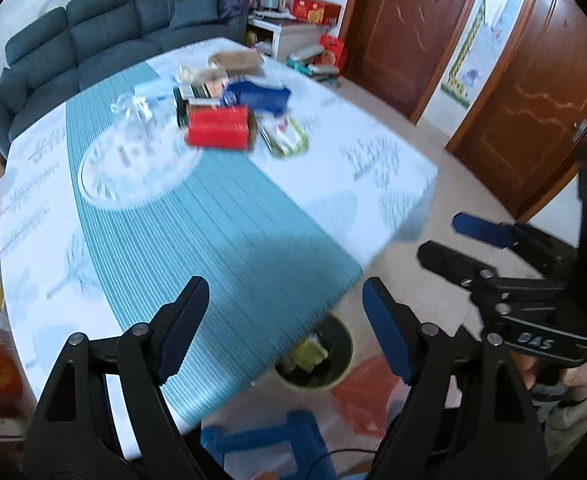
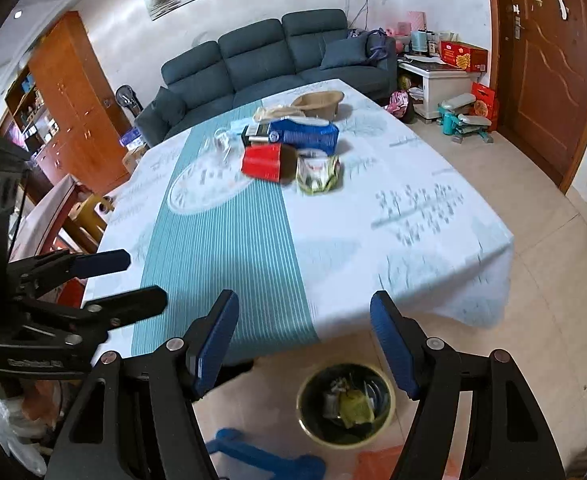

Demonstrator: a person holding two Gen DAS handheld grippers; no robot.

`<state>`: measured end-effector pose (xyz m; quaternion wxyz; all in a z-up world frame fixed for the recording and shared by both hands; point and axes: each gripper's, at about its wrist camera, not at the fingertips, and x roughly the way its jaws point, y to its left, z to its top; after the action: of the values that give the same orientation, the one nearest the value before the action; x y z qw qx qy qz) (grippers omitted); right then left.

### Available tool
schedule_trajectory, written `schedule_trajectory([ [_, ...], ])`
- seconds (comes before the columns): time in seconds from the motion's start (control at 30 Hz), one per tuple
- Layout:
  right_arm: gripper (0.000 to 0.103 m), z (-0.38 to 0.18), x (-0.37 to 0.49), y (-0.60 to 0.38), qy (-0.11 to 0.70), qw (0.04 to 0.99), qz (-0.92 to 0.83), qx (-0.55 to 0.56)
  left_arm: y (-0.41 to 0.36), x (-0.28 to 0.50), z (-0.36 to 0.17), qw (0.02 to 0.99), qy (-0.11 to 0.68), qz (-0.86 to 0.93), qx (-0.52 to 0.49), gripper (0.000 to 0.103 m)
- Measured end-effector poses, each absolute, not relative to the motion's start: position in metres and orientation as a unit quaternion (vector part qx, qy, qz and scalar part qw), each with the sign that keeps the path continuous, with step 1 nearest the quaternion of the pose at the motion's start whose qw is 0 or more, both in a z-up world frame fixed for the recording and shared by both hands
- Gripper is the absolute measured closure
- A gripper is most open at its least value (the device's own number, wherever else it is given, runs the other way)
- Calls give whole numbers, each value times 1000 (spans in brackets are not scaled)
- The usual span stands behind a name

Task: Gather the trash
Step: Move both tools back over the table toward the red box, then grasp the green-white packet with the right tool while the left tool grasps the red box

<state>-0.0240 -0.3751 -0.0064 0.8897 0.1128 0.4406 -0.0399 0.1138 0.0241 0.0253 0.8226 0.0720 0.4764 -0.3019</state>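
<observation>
Both claws stand wide open and hold nothing. Seen from its own camera, the left claw (image 1: 285,320) hangs over the near edge of the tabletop (image 1: 253,216); the right claw (image 2: 305,340) hangs just off that edge, above the bin (image 2: 345,404) on the floor. Each also shows from the side in the other's view, jaws apart there too.

Trash lies in a heap well away from both claws, toward the far end of the tabletop. Nearest is a red box (image 2: 263,162), probably light card, stiff enough to pinch across its short sides but likely to crush under a hard squeeze. Just beside it sits a green-and-white wrapper (image 2: 319,174), soft and slick by the look of it; I would pinch a crumpled fold rather than a flat face. Behind lies a blue pack (image 2: 305,132), apparently soft film, best taken at an end. A clear plastic piece (image 2: 223,142) to the left looks flimsy and hard to judge by edge.

Motion blur smears the heap in the left view, so labels and outlines are unreadable. Items overlap, and what lies under the blue pack cannot be told. A tan bowl-like thing (image 2: 319,102) at the back may be a hat or a tray. The bin already holds scraps; the tabletop's edge hides part of it in the left view.
</observation>
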Motion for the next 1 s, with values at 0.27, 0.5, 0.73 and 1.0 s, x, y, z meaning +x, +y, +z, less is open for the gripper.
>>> schedule_trajectory([
  [0.27,33,-28,79,-386,456,882,-49,108,35,199,32,829,465,-305,58,26],
  [0.5,33,-73,170,-402,483,867,-57,113,44,274,13,826,486,-286,18,26],
  [0.73,33,-111,225,-409,510,852,-61,100,45,321,-13,811,518,-271,-21,26],
  [1.0,58,-123,236,-418,502,856,-54,116,29,349,-27,793,545,-263,-69,26],
])
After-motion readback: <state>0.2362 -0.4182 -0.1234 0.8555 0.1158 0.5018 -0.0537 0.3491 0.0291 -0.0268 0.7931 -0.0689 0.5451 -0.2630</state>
